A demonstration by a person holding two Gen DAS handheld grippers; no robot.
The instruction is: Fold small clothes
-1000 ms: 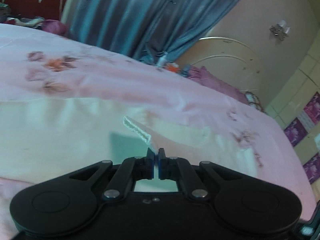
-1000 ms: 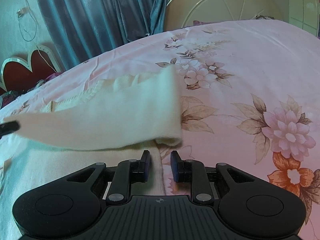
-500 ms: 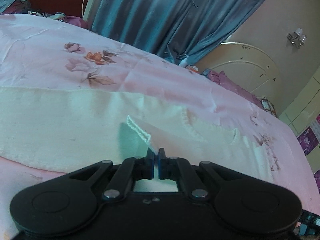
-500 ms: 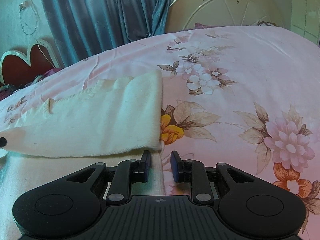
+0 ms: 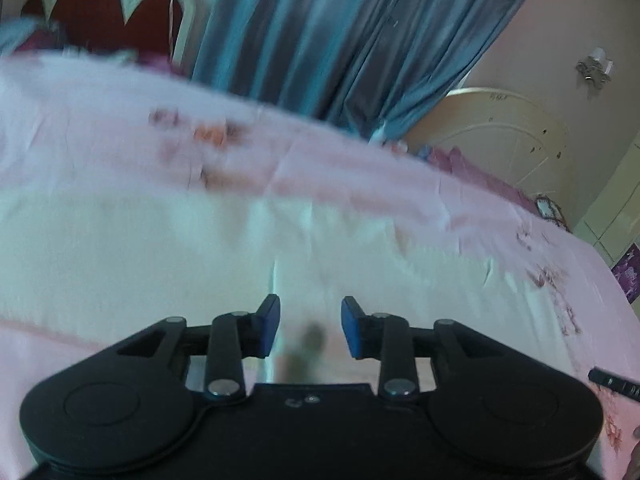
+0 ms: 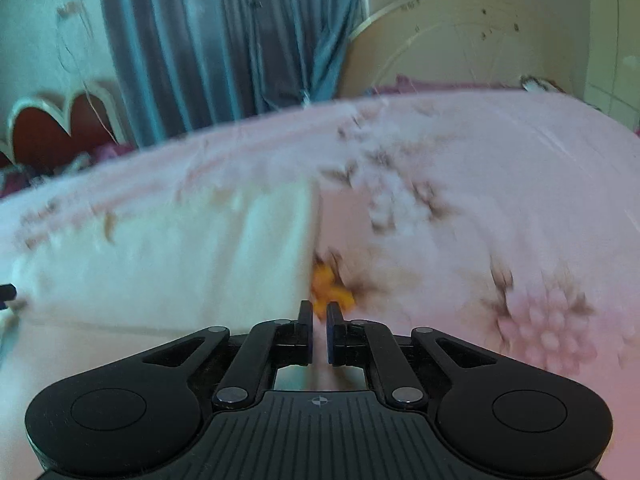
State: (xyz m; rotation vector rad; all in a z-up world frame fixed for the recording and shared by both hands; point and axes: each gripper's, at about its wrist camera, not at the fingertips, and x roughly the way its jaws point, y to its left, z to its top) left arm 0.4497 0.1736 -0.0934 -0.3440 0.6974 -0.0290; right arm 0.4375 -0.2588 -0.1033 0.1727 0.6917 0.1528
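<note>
A cream cloth garment (image 5: 168, 248) lies folded flat on the pink floral bedsheet (image 5: 360, 176). My left gripper (image 5: 310, 330) is open and empty just above the cloth. In the right wrist view the cloth (image 6: 168, 264) lies to the left, its folded edge running down to the fingers. My right gripper (image 6: 318, 330) has its jaws nearly together with a narrow gap and nothing between them, right at the cloth's right edge. Both views are motion-blurred.
Blue curtains (image 5: 328, 28) hang behind the bed. A red heart-shaped headboard (image 5: 96, 16) stands at the far left and a cream rounded footboard (image 5: 496, 136) at the right. The other gripper's tip (image 5: 612, 382) shows at the right edge.
My left gripper opened and let go of the cloth's hem, which now lies flat. My right gripper's jaws closed to a narrow gap. The lifted flap has settled onto the garment.
</note>
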